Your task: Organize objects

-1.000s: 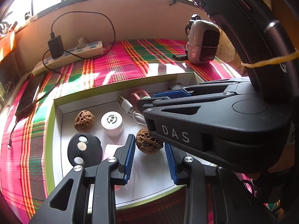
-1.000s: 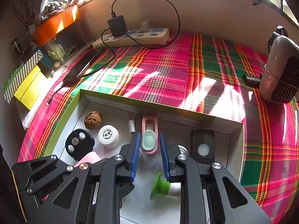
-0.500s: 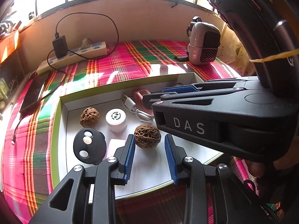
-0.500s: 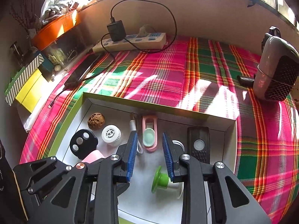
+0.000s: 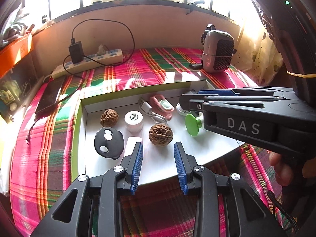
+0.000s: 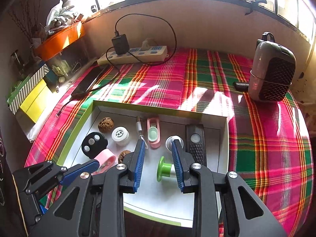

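**Grippers draw back from the tray**

Both grippers have pulled back and up since a second ago. Left gripper (image 5: 158, 158) hangs parted and empty, a walnut (image 5: 161, 134) just ahead of its tips. Right gripper (image 6: 158, 162) is empty too, slightly parted; the green-capped piece (image 6: 165, 168) lies on its side between its fingers, untouched, cap leftward, in the white tray (image 6: 222, 138).

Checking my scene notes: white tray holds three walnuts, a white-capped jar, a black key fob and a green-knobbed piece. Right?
Not quite: there are two walnuts, not three. The left wrist view shows one at the back beside the white-capped jar and one nearer the front. The black key fob and green-knobbed piece do lie in the white tray.
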{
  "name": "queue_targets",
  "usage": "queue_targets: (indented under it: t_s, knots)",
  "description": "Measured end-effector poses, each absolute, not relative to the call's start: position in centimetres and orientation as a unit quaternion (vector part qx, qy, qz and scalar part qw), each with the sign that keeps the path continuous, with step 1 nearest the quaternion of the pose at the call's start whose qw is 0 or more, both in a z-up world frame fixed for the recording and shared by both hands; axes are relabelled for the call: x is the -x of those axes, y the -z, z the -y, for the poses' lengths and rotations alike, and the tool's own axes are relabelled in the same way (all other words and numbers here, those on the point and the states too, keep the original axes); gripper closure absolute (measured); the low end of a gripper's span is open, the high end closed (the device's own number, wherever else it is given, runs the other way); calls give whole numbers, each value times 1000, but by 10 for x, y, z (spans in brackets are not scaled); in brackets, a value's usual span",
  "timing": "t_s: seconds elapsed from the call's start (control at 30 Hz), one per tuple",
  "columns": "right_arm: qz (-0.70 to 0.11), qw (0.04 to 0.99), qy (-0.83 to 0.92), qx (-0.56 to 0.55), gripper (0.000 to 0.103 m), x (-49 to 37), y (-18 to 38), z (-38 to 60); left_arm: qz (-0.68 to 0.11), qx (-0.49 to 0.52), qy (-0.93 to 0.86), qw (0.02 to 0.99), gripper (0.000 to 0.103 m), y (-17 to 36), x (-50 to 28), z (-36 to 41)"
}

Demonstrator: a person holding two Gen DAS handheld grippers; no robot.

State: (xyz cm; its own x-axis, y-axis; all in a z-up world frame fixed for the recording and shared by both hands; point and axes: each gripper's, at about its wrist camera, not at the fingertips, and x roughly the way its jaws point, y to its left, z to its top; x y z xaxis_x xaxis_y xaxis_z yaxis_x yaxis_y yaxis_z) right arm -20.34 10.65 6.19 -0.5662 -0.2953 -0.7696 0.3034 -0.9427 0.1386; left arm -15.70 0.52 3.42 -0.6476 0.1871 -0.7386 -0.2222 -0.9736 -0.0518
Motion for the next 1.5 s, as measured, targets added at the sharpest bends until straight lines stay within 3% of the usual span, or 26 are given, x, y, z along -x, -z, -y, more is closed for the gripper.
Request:
queue_targets:
  t_s: [0.73, 0.87, 1.5]
  knots:
    - [-29, 88, 908, -409, 68, 113, -66, -130, -19, 396, -918, 27, 72, -42, 91, 9]
    - [-27, 86, 903, -419, 51, 101, -55, -132, -20, 399, -916, 21, 72, -36, 79, 8]
    - [-29, 63, 887, -456, 51, 66, -15, -139, -8, 434, -901, 3, 72, -3, 54, 3]
